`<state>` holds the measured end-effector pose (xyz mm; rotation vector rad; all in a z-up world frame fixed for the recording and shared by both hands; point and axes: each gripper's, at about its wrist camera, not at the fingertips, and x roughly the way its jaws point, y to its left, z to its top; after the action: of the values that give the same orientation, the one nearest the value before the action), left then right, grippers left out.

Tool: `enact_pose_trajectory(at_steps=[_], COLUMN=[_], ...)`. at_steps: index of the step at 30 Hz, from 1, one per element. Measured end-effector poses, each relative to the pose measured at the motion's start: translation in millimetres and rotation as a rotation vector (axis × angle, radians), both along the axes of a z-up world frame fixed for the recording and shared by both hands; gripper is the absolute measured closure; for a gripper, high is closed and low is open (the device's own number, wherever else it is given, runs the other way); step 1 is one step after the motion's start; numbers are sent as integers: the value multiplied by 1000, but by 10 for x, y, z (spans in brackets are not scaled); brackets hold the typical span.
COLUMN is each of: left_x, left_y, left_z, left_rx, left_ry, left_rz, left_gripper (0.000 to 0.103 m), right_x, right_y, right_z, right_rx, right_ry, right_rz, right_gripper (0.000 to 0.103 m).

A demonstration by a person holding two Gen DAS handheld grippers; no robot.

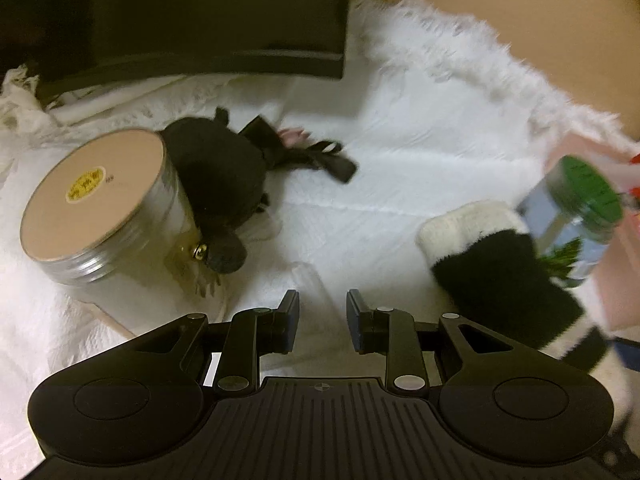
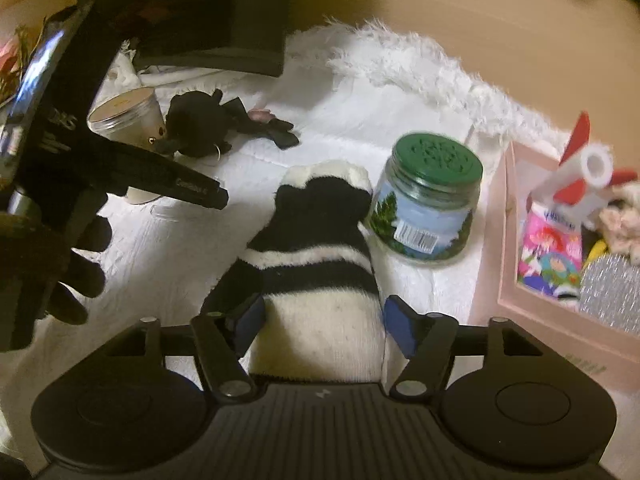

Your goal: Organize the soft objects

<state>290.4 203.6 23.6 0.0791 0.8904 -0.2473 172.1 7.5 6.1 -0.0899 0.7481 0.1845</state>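
Straddling striped sock (image 2: 316, 272), right gripper (image 2: 324, 320) fingers spread, not pinching; left gripper (image 1: 322, 320) empty, part-open; next: clamp sock, carry toward pink box (image 2: 532, 320)

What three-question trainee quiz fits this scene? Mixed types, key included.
1. True or false: the black plush toy lies inside the pink box.
2. What sits between the fingers of the right hand-held gripper? A) the striped sock B) the black plush toy C) nothing
3. Fill in: the lid of the glass jar beside the sock is ____.

Key: 1 false, it lies on the white blanket; 2 A; 3 green.
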Motion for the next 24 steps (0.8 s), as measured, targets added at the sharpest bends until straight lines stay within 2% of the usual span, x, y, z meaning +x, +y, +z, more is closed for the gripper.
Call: enact_pose_trajectory(at_steps=[4,7,9,14,16,17,19,21,24], left_x=[-2,1,-4,-31,-39,-54,-93,-149,-226], left_y=[-27,-4,15,11,50,75,159,229,273], left_z=[-22,-25,-31,-24,-21,-13,-5,-6,-6], left_rx=[13,6,-5,8,-6,-11,-52,-83,-88], left_ry=[-26,-27,-30,-41,-37,-34,-16,-7,-12], left_rz=[-25,-33,-33,-62,-69,-75,-95,-98,-110], left_gripper=[73,73,73,73,78,86,88,88,88], right_x=[8,66,83,114,83,51,-20,-167,-392], right_y=[-93,-159,-181,0,91,101,75,37,64], right_z=[-63,-160,-208,-215,-222,-207,-147,-28,208], right_rx=[75,127,174,65,-7,-19,-19,-64,-167], right_ry=[20,85,116,155,159,158,157,99,-61], right_rz=[-33,-65,-53,0,40,47,53,50,68], right_gripper=[27,17,6,0,1,6,13,15,15])
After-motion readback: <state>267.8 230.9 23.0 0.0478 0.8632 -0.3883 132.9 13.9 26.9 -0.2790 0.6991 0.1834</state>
